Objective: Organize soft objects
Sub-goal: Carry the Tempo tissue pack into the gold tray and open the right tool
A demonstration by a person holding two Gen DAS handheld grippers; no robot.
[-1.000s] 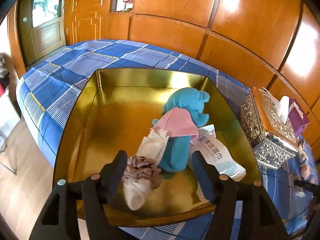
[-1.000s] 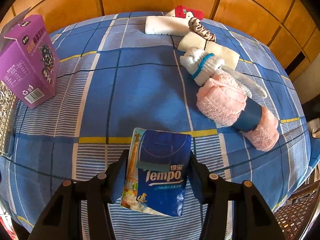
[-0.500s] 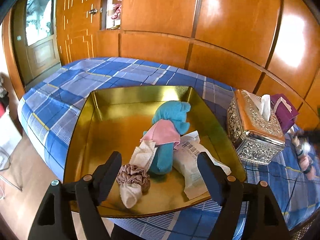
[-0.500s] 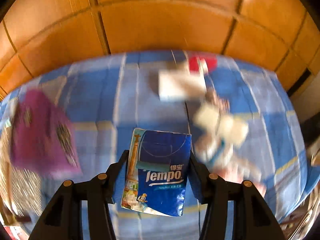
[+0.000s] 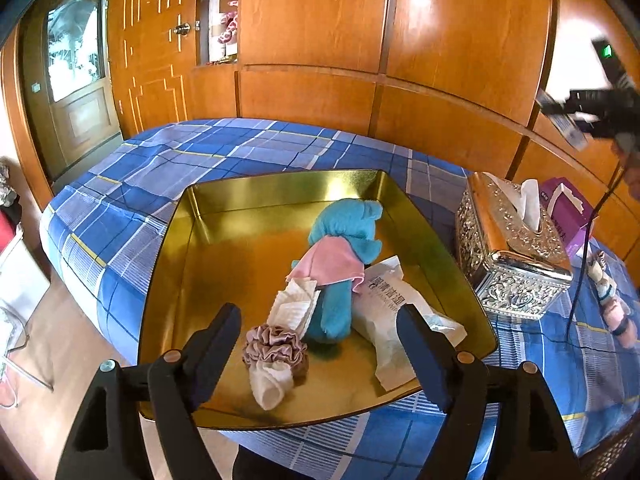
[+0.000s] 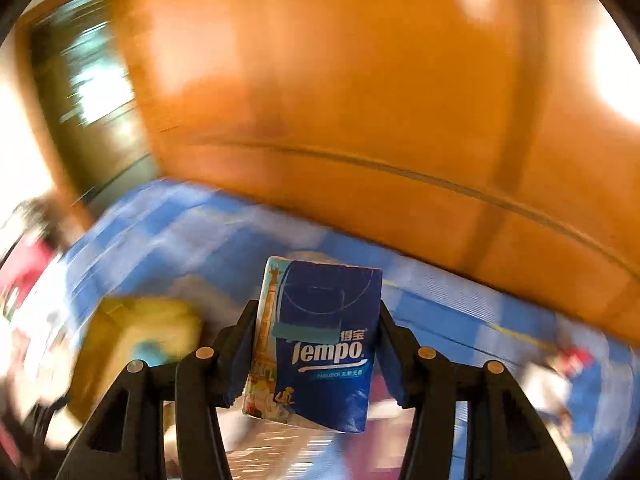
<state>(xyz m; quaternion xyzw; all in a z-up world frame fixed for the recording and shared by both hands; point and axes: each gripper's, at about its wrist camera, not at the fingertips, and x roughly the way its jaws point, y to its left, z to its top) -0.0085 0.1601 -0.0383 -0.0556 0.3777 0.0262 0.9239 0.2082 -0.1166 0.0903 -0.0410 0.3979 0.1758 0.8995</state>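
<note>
In the right wrist view, the right claw (image 6: 312, 350) is clamped on a blue tissue pack (image 6: 318, 344) at lower centre, one finger on each side; the background is blurred. In the left wrist view, the left claw (image 5: 318, 340) gapes wide, holding nothing, above the gold tray (image 5: 192, 264); a scrunchie (image 5: 276, 346) lies between its fingers, low in the frame.

Warm, bright light; glare spots shine on the wooden wall panels (image 5: 460, 40) and gold tray (image 5: 208, 216). The left view is sharp with fisheye bending at the edges. The right view is motion-blurred except the tissue pack (image 6: 316, 344).
</note>
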